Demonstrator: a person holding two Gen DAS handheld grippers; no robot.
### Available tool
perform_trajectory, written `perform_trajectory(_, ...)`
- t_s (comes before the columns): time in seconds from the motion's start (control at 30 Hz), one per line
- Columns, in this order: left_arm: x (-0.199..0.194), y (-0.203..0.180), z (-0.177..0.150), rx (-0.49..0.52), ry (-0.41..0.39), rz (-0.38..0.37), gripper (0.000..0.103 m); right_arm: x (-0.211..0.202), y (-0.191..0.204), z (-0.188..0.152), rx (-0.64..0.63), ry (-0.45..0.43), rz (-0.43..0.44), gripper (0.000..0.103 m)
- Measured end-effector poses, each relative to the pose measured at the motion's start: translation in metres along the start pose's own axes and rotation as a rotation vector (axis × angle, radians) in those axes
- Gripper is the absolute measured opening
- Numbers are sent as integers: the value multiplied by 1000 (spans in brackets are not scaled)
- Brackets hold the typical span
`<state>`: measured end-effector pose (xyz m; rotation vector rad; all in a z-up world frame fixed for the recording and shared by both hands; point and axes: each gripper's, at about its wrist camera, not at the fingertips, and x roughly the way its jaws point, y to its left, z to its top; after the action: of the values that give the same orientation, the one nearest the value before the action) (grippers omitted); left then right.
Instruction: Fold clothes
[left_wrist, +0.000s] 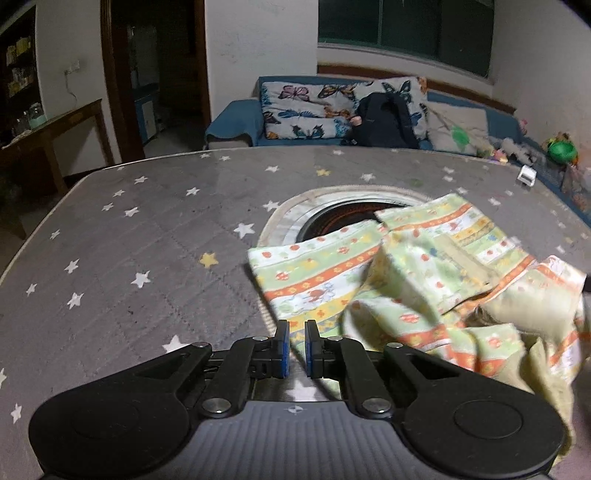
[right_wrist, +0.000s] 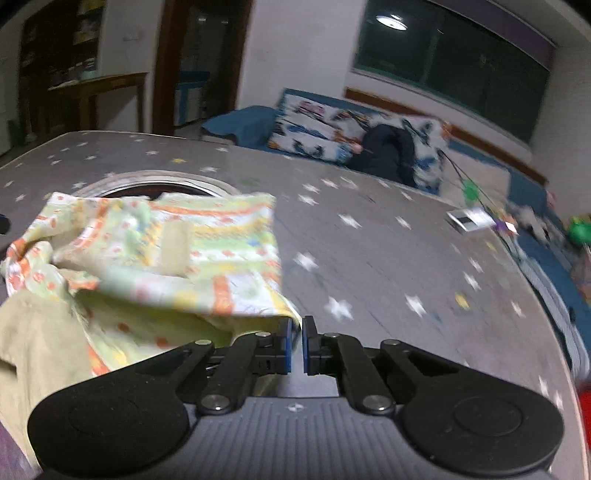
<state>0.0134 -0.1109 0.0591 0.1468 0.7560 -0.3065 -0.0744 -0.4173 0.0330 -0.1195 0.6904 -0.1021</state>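
While you hold both claws low over the desk (left_wrist: 122, 236), one garment (left_wrist: 424, 273) lies rumpled on its grey, star-printed cover, partly over a round opening (left_wrist: 343, 214) in the middle. The garment is pale green with orange and yellow bands, bunched and turned so that a plain beige inner side shows.

Your left claw (left_wrist: 296, 349) has its two blue-padded fingers nearly together, a fold of the garment's near edge pinched between them. Your right claw (right_wrist: 296, 345) is likewise almost closed, and the garment's right-hand corner runs down into the slit between its two pads; the right view is blurred.

One small white box (right_wrist: 471, 218) sits near the desk's far right edge. Beyond the desk stands one blue sofa (left_wrist: 236, 118) with one dark backpack (left_wrist: 388, 118) against its butterfly cushions.
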Motion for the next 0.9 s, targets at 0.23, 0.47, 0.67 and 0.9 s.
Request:
perform_trajectory(0.23,-1,-15,16,29,-17,-42,38,-22,-26,-37,38,54,-16,8)
perform_trajectory(0.47,34,-44,44,108,6,-27,62,-41,-4,-32,-51,3,101,37)
perform_trajectory(0.67,67,-53,55,130,55,-5,74,-29,32,-20,-155,-1,214,37)
perform_trajectory(0.9,85,-56,51,155,89,-27,47,-15,71,-9,-267,-3,320,37)
